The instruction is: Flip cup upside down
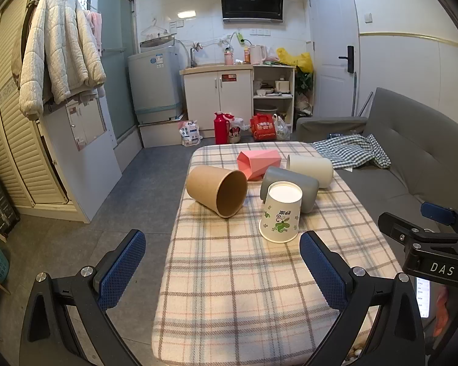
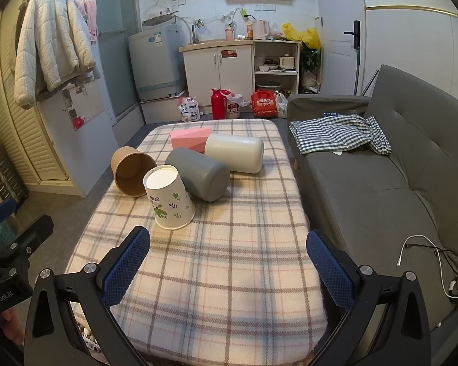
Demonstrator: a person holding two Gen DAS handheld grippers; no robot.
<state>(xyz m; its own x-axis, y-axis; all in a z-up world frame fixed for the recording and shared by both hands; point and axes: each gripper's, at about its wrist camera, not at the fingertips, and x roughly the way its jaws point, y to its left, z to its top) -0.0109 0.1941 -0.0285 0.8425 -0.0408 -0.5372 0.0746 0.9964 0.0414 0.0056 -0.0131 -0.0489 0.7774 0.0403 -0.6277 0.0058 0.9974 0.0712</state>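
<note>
A white paper cup with green leaf print (image 1: 280, 213) stands upside down on the plaid-covered table (image 1: 244, 289), leaning toward a grey cup (image 1: 293, 190) that lies on its side. It also shows in the right wrist view (image 2: 169, 196). A brown paper cup (image 1: 218, 189) (image 2: 132, 170), a pink faceted cup (image 1: 259, 163) (image 2: 190, 138) and a cream cup (image 1: 310, 166) (image 2: 235, 152) lie on their sides. My left gripper (image 1: 223, 250) is open and empty, short of the white cup. My right gripper (image 2: 229, 247) is open and empty above the table's near half.
A grey sofa (image 2: 381, 177) with a checked cloth (image 2: 336, 134) runs along the table's right side; a white cable (image 2: 427, 262) lies on its seat. The floor (image 1: 131, 201) lies left of the table. Cabinets, a washing machine (image 1: 154, 85) and bags stand at the back.
</note>
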